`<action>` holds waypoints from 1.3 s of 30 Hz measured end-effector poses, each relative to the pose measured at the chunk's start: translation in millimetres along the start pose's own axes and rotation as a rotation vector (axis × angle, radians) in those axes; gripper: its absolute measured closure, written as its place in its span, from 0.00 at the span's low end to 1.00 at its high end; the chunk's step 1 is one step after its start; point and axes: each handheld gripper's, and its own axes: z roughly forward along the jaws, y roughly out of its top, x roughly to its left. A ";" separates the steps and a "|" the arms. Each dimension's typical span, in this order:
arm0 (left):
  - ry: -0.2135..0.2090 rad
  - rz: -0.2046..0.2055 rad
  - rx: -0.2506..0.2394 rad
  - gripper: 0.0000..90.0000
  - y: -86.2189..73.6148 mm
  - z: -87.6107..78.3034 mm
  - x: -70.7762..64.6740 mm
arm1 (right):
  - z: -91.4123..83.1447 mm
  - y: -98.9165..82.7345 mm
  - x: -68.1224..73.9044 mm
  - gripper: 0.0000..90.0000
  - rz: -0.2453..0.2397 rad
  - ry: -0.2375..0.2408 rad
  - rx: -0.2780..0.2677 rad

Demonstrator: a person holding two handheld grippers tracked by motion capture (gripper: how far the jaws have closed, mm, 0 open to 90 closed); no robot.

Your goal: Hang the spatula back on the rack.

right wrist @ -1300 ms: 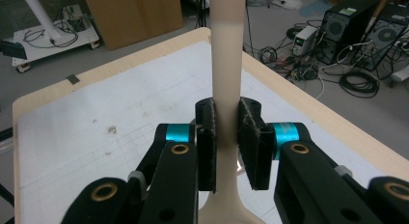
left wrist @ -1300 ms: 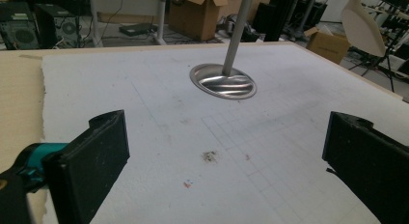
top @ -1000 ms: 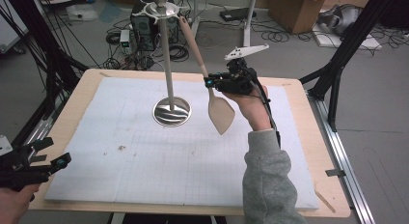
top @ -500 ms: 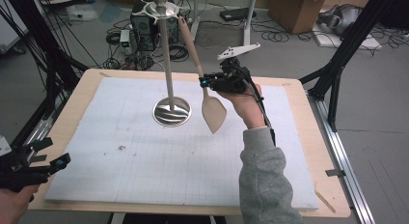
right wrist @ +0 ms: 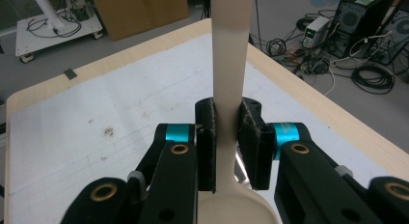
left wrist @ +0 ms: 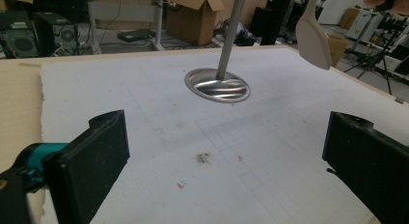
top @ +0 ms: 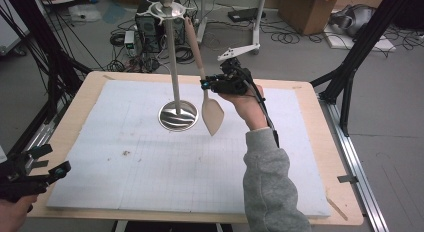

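- The right gripper [top: 206, 84] squeezes the handle of a long pale beige wooden spatula [top: 212, 114], held in the air beside the shiny metal stand [top: 178, 114].
- The spatula's top end seems to touch the stand's hooks; it's blurry.
- The left gripper [left wrist: 222, 171] is wide open and empty, partly cut off at the table's [top: 325, 97] corner.

no readable text, labels, brands or numbers on anything

Right claw [top: 206, 84] clamped shut; left claw [top: 47, 159] gapes wide, low
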 end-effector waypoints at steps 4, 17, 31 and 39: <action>0.013 -0.007 0.000 0.03 -2.2 -3.8 0.5 | 5.2 1.2 -1.4 0.87 -0.003 0.005 -0.001; 0.009 0.002 0.006 0.03 -3.1 -0.6 -2.7 | 17.9 4.7 -1.7 0.87 -0.007 0.014 0.002; 0.014 -0.002 0.007 0.03 -3.9 -1.9 -1.3 | 24.0 3.8 -2.4 0.84 -0.004 0.015 -0.005; 0.013 -0.005 0.011 0.03 -4.3 -0.8 -0.3 | 20.3 3.9 -1.5 0.57 0.013 0.004 -0.020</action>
